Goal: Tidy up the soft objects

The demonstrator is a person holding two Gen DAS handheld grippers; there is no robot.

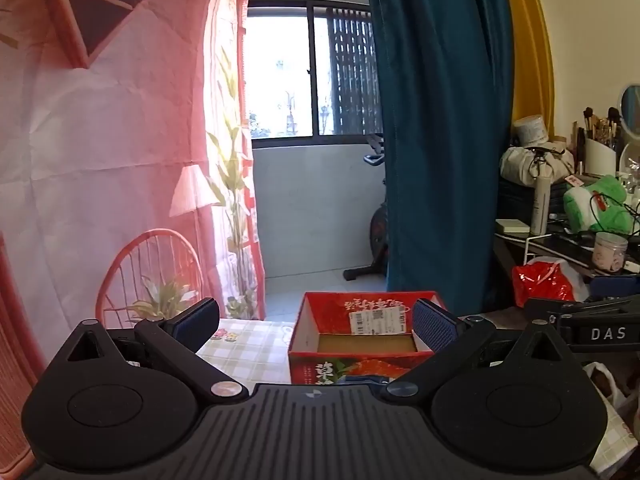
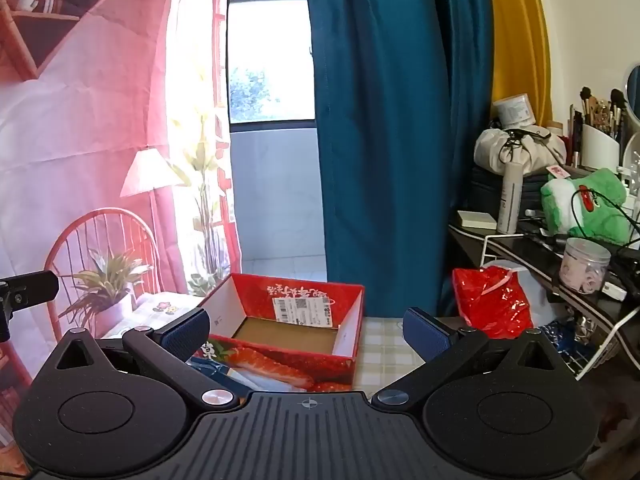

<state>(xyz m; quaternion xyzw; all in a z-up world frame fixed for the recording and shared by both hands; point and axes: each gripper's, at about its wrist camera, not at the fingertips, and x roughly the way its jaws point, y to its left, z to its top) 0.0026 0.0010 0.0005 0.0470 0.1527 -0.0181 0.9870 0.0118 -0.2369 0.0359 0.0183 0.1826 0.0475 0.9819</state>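
Red cardboard box (image 2: 280, 332) sits open-topped, white label inside its far wall.

Daylight enters through the far window (image 1: 280, 76), overexposing it. Near foreground is dimmer. Focus is sharp; fisheye curvature bends edges, corners vignetted.

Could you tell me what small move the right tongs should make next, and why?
Probably swing the right tongs right toward the green plush toy on the cluttered side table. Both tongs stand open and hold nothing, the red box is empty, and the plush is the only soft thing in view.
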